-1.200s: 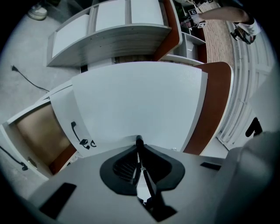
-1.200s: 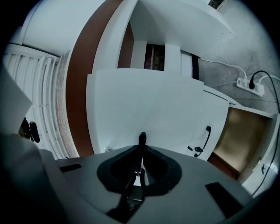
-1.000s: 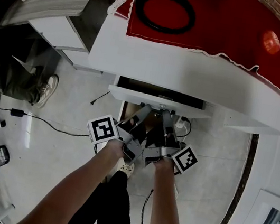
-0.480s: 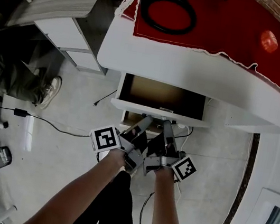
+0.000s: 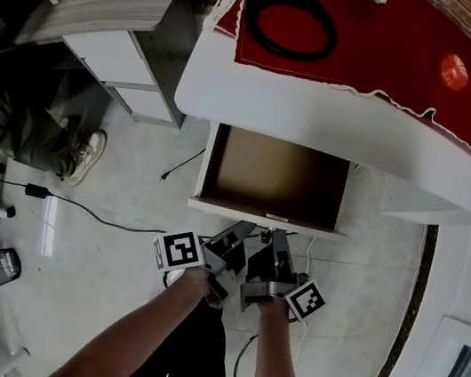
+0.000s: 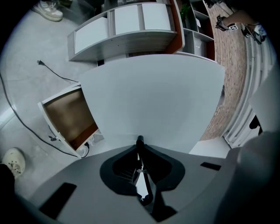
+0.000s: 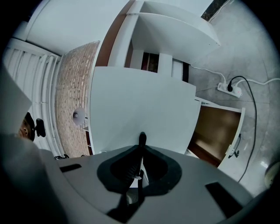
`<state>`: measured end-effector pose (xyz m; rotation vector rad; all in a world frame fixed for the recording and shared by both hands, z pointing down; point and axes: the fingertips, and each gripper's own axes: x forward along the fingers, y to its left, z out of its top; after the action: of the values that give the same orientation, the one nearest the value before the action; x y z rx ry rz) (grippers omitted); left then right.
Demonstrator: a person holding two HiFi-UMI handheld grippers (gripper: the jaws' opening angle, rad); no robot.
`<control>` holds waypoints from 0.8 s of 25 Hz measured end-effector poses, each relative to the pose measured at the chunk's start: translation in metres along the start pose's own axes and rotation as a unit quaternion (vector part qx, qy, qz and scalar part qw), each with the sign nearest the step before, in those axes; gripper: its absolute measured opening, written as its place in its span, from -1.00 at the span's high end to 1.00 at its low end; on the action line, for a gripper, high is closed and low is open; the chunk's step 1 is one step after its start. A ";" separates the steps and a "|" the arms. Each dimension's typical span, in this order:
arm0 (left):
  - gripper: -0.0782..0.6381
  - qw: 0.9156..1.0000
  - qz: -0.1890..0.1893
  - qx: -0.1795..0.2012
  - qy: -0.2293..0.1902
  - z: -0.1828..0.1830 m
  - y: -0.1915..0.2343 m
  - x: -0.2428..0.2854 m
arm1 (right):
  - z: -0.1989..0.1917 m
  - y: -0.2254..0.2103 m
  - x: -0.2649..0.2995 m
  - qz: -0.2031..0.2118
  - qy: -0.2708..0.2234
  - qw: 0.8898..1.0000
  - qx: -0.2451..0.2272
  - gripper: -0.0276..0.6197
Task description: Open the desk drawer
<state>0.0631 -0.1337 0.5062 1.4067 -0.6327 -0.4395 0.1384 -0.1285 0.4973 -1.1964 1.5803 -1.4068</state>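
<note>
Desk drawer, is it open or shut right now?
Open. The drawer sits well out from under the desk, with its brown floor exposed in the head view.

Forearms side by side, left tongs [image 5: 243, 228] and right tongs [image 5: 280, 234] level, jaws tight on the drawer handle [image 5: 275, 217].

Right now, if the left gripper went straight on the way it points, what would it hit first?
The open drawer's white front panel, almost at once: the left gripper points squarely at it, perhaps already touching.
</note>
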 end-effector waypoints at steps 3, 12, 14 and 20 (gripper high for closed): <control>0.66 1.000 0.006 0.013 0.010 -0.001 0.009 -0.001 | -0.003 -0.008 -0.003 -0.008 0.001 1.000 -0.003 0.79; 0.66 0.999 0.024 0.006 0.028 -0.007 0.033 -0.003 | -0.011 -0.031 -0.005 -0.021 0.017 0.999 -0.022 0.79; 0.67 0.999 0.030 0.012 0.028 -0.006 0.040 -0.003 | -0.013 -0.037 -0.004 -0.025 0.024 0.999 -0.027 0.79; 0.68 0.999 0.034 0.019 0.023 -0.005 0.054 -0.002 | -0.017 -0.050 -0.004 -0.032 0.034 0.998 -0.032 0.79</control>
<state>0.0598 -0.1217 0.5592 1.4227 -0.6526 -0.3422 0.1335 -0.1185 0.5493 -1.2586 1.6583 -1.4620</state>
